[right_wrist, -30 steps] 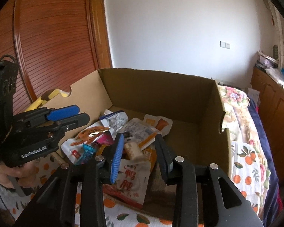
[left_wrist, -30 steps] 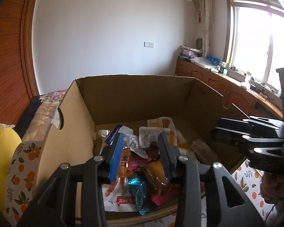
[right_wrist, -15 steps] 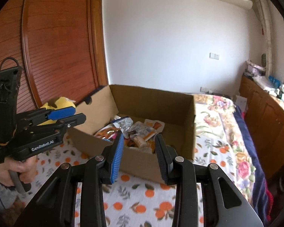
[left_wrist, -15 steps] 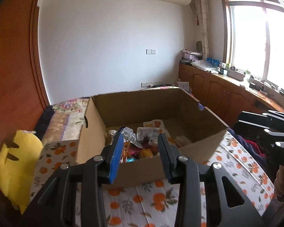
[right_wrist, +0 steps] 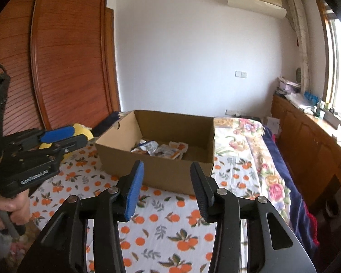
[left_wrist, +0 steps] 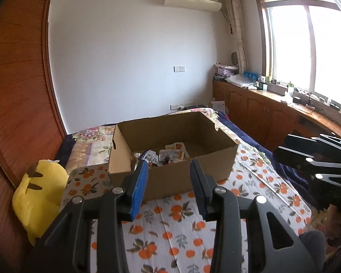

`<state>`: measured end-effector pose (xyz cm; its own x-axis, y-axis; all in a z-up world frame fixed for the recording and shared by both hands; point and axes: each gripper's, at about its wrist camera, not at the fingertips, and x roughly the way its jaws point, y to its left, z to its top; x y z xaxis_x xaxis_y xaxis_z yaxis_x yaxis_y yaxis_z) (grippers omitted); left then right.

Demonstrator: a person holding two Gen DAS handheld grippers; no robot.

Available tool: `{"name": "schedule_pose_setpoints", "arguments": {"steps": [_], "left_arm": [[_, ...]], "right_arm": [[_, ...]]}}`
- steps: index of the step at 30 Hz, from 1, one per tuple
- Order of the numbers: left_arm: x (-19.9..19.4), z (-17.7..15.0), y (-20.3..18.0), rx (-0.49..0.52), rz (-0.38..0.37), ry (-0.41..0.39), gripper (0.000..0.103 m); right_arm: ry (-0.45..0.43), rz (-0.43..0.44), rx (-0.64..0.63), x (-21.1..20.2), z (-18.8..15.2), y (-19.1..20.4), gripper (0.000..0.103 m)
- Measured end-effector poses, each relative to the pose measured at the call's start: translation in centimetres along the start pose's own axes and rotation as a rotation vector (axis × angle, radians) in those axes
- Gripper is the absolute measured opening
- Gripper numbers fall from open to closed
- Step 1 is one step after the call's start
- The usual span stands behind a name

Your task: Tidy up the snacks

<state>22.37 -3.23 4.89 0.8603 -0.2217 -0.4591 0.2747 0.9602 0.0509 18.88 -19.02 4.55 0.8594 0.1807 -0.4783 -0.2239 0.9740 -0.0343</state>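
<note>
An open cardboard box (left_wrist: 188, 173) stands on the bed; it also shows in the right wrist view (right_wrist: 165, 173). Several snack packets (left_wrist: 168, 154) lie on its floor, seen in the right wrist view too (right_wrist: 161, 150). My left gripper (left_wrist: 168, 177) is open and empty, held well back from the box's near wall. My right gripper (right_wrist: 167, 179) is open and empty, also back from the box. The right gripper shows at the right edge of the left wrist view (left_wrist: 318, 157). The left gripper shows at the left of the right wrist view (right_wrist: 45, 145).
The bed has an orange-print sheet (left_wrist: 170, 232) and a floral quilt (right_wrist: 245, 136) behind. A yellow plush toy (left_wrist: 38, 195) lies left of the box by the wooden wardrobe (right_wrist: 56, 56). A wooden counter (left_wrist: 272, 111) with clutter runs under the window on the right.
Both grippers have pulled back and up from over the box's inside to well in front of it. Both stayed open and empty. The box and snacks have not moved.
</note>
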Motion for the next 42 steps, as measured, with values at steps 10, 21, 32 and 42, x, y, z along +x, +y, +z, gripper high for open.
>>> {"name": "schedule_pose_setpoints", "arguments": {"steps": [10,21,32,42], "left_arm": [[-5.3,-1.8,-0.4,-0.040,0.014,-0.013,0.041],[-8.5,-4.0,-1.5,-0.057,0.001,-0.006,0.047],[-11.4,-4.8,-2.1,-0.061,0.089,-0.074,0.068],[-11.9,-5.3,-2.5,-0.060,0.125,-0.061,0.084]], "right_arm": [[-0.024,-0.026,0.042,-3.1,-1.9,-0.1,0.046],[-0.041,-0.069,0.074,-7.0,-4.0,-0.5,0.061],[-0.078,-0.089,0.075,-9.3,-3.6,0.1,0.090],[-0.107,-0.098,0.065,-10.4,-3.7,1.0,0.103]]}}
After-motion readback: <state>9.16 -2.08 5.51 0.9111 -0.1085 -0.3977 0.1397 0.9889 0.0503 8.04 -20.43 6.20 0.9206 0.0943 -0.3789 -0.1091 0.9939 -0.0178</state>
